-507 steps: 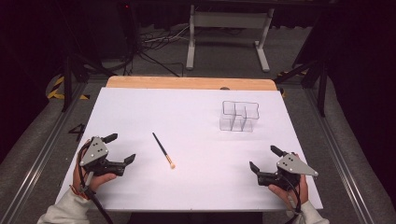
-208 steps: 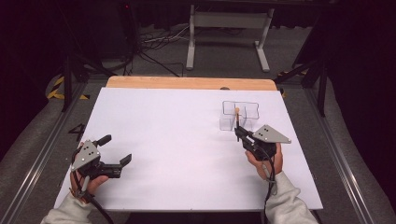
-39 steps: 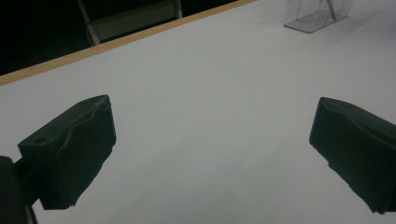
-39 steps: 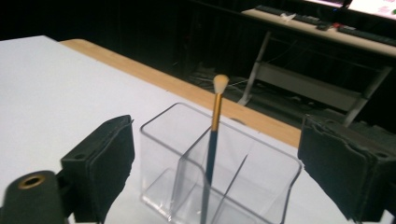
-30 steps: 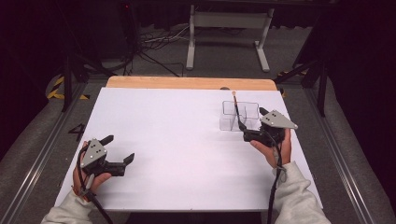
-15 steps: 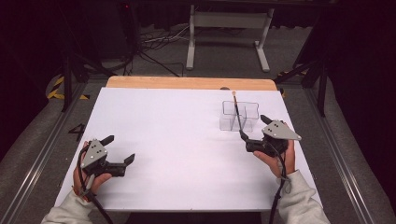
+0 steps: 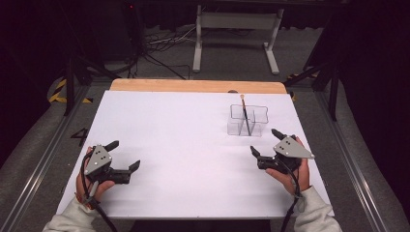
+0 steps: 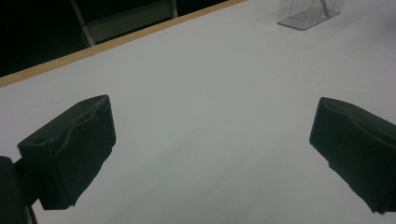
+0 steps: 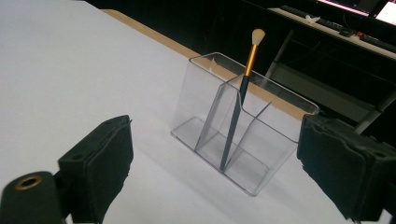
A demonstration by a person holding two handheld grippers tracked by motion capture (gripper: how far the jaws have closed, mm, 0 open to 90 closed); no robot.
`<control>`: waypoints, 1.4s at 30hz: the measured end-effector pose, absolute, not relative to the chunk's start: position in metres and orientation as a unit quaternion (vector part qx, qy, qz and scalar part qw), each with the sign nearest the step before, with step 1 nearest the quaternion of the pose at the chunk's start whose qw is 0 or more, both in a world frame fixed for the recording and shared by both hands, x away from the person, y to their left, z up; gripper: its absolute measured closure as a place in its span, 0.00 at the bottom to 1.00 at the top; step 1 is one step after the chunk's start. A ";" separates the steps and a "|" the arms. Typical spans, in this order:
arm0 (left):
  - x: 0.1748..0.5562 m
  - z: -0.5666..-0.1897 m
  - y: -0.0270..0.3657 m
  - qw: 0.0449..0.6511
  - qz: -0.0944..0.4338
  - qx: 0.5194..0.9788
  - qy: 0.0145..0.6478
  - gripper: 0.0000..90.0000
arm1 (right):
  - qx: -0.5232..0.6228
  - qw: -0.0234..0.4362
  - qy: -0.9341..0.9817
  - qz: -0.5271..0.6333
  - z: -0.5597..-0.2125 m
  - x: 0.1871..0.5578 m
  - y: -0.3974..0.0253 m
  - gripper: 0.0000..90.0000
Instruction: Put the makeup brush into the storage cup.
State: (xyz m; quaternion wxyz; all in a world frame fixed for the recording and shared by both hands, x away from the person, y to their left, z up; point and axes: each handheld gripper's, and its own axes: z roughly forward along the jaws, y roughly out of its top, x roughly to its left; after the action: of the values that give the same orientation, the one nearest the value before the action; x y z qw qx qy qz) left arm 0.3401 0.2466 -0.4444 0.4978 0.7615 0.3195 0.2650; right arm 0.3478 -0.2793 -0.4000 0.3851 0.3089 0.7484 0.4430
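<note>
The brush (image 9: pixel 240 100) stands in the clear holder (image 9: pixel 280 140), tip down in a front compartment and leaning against a divider, its pale bristles well above the rim; from above, the holder (image 7: pixel 247 121) sits toward the far right of the table (image 7: pixel 183 145), with the brush (image 7: pixel 245 116) inside it; so the main job looks done to me. The right gripper (image 7: pixel 263 145) hovers just in front of the holder, jaws spread wide and holding nothing, apart from both brush and holder; the left gripper (image 7: pixel 123 157) rests low near the front left of the table, jaws likewise wide apart and empty, well away from everything. I'd judge that little is left beyond setting the hands down.
</note>
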 end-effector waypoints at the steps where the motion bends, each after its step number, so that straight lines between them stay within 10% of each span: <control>1: 0.340 -0.445 0.246 0.496 0.266 0.762 0.319 0.01 | 0.310 0.386 0.749 0.441 -0.401 0.347 -0.280 0.13; 42: 0.339 -0.446 0.231 0.482 0.260 0.783 0.295 0.01 | 0.329 0.360 0.769 0.413 -0.446 0.320 -0.314 0.11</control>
State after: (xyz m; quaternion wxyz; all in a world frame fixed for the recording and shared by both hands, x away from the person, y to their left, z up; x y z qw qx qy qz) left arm 0.3390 0.2311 -0.4456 0.4817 0.7831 0.2951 0.2602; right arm 0.3198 -0.3139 -0.4456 0.3602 0.3290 0.7693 0.4125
